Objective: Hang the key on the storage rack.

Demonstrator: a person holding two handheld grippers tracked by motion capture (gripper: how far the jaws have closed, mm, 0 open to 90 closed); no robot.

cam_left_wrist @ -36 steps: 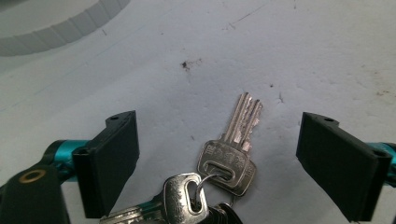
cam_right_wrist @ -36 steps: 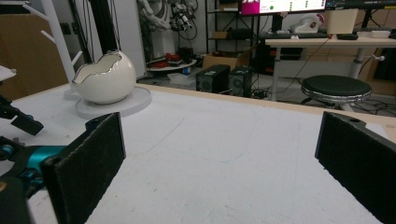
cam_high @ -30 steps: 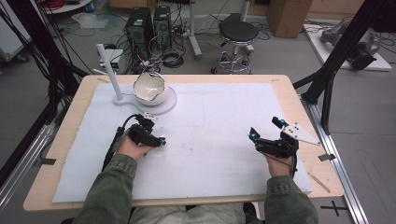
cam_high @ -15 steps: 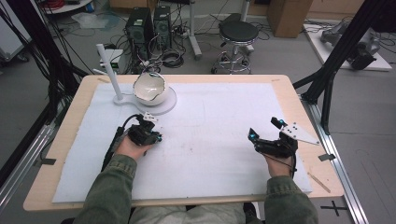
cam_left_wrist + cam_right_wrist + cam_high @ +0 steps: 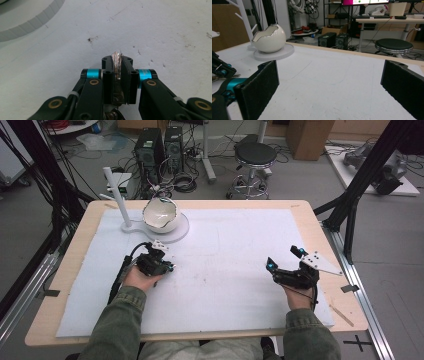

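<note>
- Where the left gripper pinches it, a thin silvery piece sits between closed fingers, over the desk's left half, near the egg-shaped bowl at the far-left corner.
- Right gripper: fingers wide apart, holding nothing, by the right edge.

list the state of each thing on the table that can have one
left tongs: shut on a thin shiny metal piece, over the white mat, pointing down at it
right tongs: open wide, nothing between the pads
white egg-shaped ceramic bowl with a jagged rim: upright on its round white base, open at the top
white peg stand: upright beside the bowl
white table mat: flat, lightly scuffed
</note>
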